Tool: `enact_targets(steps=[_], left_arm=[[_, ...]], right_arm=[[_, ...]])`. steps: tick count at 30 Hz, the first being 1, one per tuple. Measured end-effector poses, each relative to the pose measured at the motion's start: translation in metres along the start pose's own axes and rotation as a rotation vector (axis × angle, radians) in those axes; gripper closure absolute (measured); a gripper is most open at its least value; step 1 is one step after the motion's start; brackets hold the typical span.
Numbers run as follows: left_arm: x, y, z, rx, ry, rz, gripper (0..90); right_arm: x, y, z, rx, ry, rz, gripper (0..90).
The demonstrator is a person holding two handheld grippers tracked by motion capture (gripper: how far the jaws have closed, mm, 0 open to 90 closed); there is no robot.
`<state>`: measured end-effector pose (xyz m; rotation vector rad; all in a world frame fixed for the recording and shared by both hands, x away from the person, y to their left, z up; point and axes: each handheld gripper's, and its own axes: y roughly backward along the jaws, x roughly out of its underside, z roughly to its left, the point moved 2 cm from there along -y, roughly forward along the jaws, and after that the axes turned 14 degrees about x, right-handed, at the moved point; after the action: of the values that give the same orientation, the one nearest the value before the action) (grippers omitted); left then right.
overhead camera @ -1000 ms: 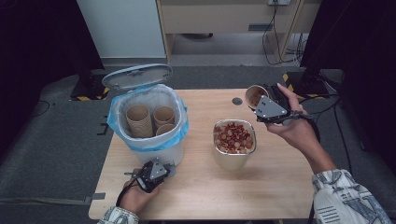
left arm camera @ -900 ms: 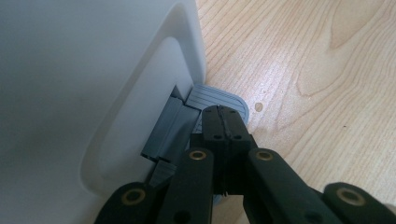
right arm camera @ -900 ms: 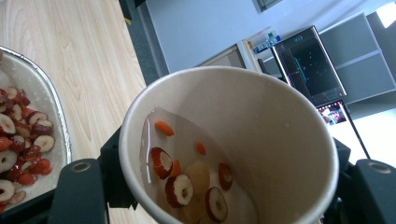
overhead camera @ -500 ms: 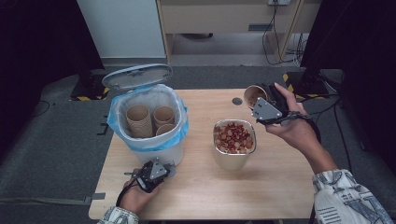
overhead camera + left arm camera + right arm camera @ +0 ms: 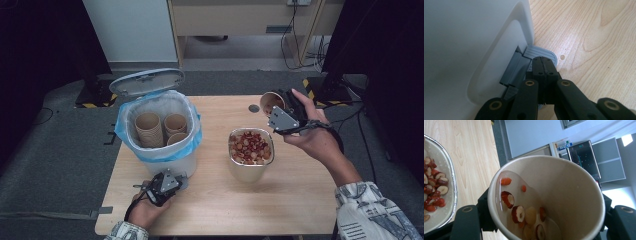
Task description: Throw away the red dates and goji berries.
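Right gripper [image 5: 278,111]: I had it clamped around a paper cup [image 5: 272,103], jaws on either side of the wall, held tipped near the table's far right edge, beside the metal container [image 5: 250,170].
Cup contents: liquid with sliced red dates [image 5: 520,213] lay pooled against the lower wall, close to the rim.
Left gripper [image 5: 543,65]: my jaws were pressed together, tips resting on the grey pedal [image 5: 541,52] of the white bin [image 5: 165,162] near the table's front left corner; lid [image 5: 146,81] stood open.
Spill risk: I judged more tilt short of the container would put liquid on the wood.
Crush risk: a harder squeeze could buckle the soft wall.
Lid risk: easing off the pedal might drop the lid.
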<state>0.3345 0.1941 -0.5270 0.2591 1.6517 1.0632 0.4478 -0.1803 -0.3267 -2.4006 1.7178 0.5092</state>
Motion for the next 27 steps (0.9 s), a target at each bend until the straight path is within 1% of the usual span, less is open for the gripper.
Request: enact_targets(steps=[8, 12, 18, 24, 27], left_arm=[[0.0, 0.0, 0.0, 0.001, 0.0, 0.0, 89.7], [0.0, -0.0001, 0.0, 0.001, 0.0, -0.001, 89.7], [0.0, -0.0002, -0.0002, 0.001, 0.0, -0.002, 89.7], [0.0, -0.0003, -0.0003, 0.0, 0.003, -0.004, 89.8], [0.0, -0.0003, -0.0002, 0.0, 0.002, -0.004, 89.8]], right_arm=[[-0.002, -0.0005, 0.0004, -0.001, 0.017, -0.003, 29.5], [-0.0035, -0.0003, 0.0001, 0.003, 0.042, 0.002, 29.5], [-0.005, -0.0004, 0.0001, 0.002, 0.066, 0.001, 29.5], [-0.0056, -0.0005, -0.0005, 0.004, 0.079, 0.001, 29.5], [-0.007, 0.0001, -0.0008, 0.007, 0.103, 0.001, 29.5]])
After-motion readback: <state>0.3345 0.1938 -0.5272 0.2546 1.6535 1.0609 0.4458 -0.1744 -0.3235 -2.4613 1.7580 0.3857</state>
